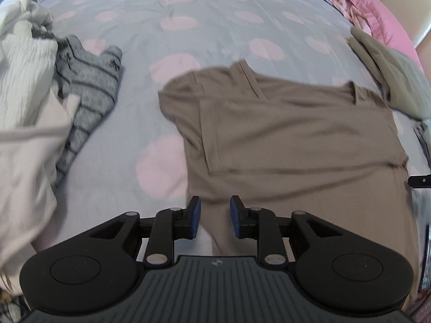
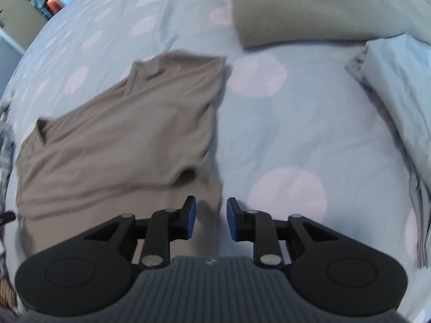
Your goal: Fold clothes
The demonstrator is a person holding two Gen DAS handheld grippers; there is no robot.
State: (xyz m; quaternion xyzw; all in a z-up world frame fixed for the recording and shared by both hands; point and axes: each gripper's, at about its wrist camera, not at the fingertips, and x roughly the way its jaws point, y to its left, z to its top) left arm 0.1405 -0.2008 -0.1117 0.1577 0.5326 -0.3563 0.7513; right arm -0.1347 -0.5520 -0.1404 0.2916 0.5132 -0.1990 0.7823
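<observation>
On bed (image 1: 215, 13) | brown shirt (image 1: 296, 134) blurred | left claw (image 1: 214, 216) hides hem

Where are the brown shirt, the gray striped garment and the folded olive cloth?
brown shirt (image 1: 296, 140): left wrist view, middle of its body.
gray striped garment (image 1: 89, 86): left wrist view, middle of the striped fabric.
folded olive cloth (image 2: 309, 8): right wrist view, its flat top face.
</observation>
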